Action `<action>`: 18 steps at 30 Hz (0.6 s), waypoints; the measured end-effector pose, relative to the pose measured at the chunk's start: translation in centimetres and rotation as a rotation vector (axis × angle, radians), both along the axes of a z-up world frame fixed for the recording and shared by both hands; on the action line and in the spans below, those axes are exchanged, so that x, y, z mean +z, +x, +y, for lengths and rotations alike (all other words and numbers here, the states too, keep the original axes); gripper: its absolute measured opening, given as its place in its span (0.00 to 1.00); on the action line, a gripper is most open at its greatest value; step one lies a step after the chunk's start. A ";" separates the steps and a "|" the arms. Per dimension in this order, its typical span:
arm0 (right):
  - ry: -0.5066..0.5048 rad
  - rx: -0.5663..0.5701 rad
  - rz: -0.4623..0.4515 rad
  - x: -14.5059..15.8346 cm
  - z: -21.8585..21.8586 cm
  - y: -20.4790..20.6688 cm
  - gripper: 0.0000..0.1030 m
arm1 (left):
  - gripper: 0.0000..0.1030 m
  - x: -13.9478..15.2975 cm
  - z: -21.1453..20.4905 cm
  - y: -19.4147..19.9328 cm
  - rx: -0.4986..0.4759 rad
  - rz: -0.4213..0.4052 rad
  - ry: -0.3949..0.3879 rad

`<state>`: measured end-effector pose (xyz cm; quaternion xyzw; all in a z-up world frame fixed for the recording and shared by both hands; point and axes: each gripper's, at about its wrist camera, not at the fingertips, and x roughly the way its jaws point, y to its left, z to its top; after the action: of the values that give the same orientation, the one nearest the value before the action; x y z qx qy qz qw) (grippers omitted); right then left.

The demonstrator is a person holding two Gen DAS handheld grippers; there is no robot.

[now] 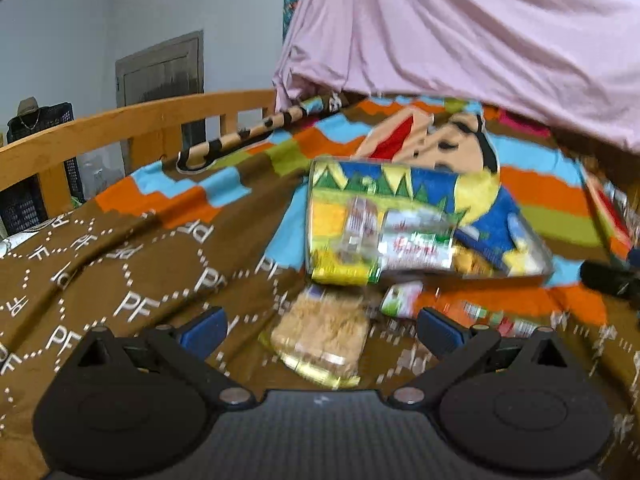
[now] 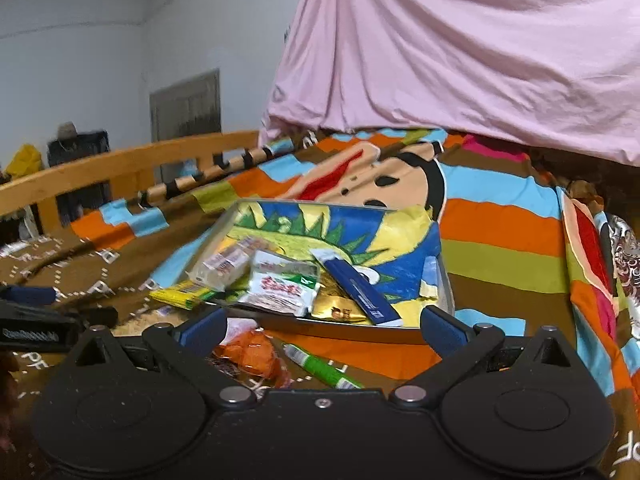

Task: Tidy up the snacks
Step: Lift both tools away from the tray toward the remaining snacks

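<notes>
Left gripper (image 1: 320, 330) jaws apart, empty; cracker pack (image 1: 320, 336) lies on bed directly between fingers, tray (image 1: 532, 258) just beyond. Right gripper (image 2: 320, 330) also apart, orange packet (image 2: 256, 354) and green stick (image 2: 324, 366) beneath. Advice: straddle pack squarely, close gently, avoid crushing

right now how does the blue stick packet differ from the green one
The blue stick packet lies inside the tray, while the green stick packet lies outside it on the blanket. The blue one rests on other snacks with one end raised; the green one lies flat on the cloth. The blue one also looks wider. Both are long, slim packets slanting the same way, and neither gripper holds them.
</notes>
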<state>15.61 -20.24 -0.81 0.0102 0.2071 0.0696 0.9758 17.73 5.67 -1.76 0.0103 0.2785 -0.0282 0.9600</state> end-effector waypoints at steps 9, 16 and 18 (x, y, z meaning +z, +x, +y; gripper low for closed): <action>0.041 0.005 0.044 -1.8 0.3 -0.7 0.99 | 1.00 -1.5 0.9 -0.8 0.055 0.049 -0.011; 0.047 -0.003 0.129 -4.0 1.2 -0.7 0.99 | 1.00 -2.6 1.6 -0.5 0.098 0.102 -0.015; 0.051 0.008 0.147 -4.4 1.3 -0.6 0.99 | 1.00 -2.8 1.7 -0.3 0.107 0.116 -0.013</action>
<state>14.99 -18.89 -5.23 0.0395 0.2763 0.0776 0.9571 17.41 7.41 -4.57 -0.0127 0.3335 0.0206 0.9424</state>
